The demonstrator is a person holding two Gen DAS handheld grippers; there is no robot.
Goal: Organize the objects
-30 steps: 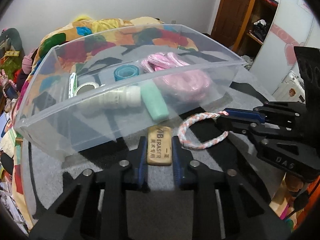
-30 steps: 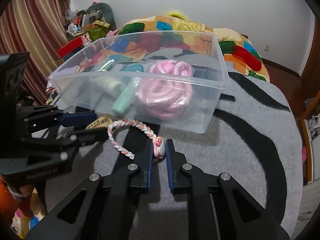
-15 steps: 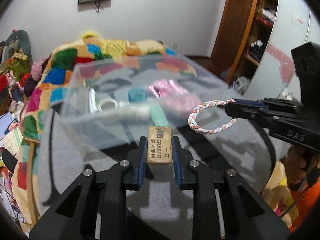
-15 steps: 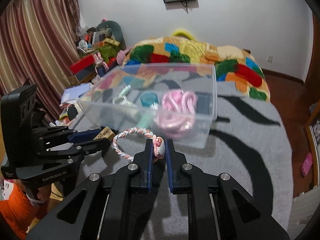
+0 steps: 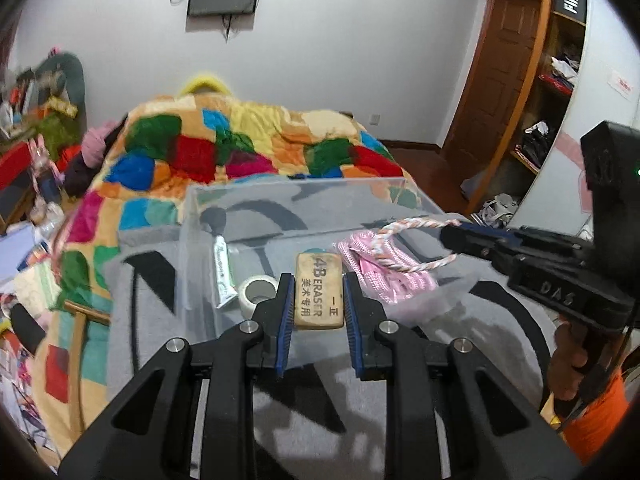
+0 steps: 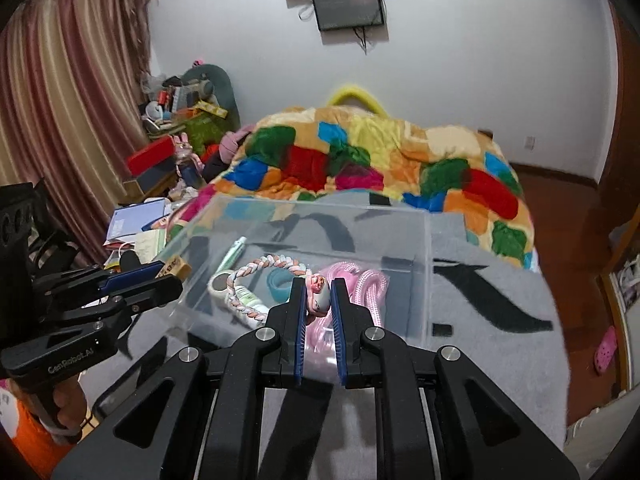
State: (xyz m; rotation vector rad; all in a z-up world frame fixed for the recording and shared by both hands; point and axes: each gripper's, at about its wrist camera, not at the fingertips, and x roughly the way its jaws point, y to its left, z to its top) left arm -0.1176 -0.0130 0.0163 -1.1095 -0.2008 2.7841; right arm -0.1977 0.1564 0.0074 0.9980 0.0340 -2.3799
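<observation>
Eraser (image 5: 319,291) first: one tan block printed "4B ERASER", pinched between the blue pads of the left gripper (image 5: 319,300), jaws closed snug on its two long sides. Its long axis runs along the fingers, pointing away from the camera toward the clear plastic bin (image 5: 192,240), and it's held up over the bin's near edge. From the right wrist camera you only catch a corner of it (image 6: 176,269), just left of the bin.

The right gripper (image 6: 318,308) is nearly closed, clamped on the small pink charm (image 6: 318,299) of one braided bracelet (image 6: 248,276). That's a pink, white and orange plaited loop, and it hangs out to the left of the fingers, above the bin's contents. In the left view the same loop (image 5: 400,240) sticks out sideways from the right gripper (image 5: 450,236), over the bin's right half.

Count inside the bin:
- one coil of pink rope (image 5: 380,272), right side
- one white tape roll (image 5: 256,294), near the front left
- one teal tape roll (image 6: 280,278), about the middle
- one white tube (image 5: 222,266) lying lengthwise along the left side, cap toward the far wall

There's also a pale bottle-ish thing under the bracelet, but it's too hidden to call.

The bin sits on a grey blanket with black stripes (image 6: 492,304), with one patchwork quilt (image 6: 360,160) behind the bin.
</observation>
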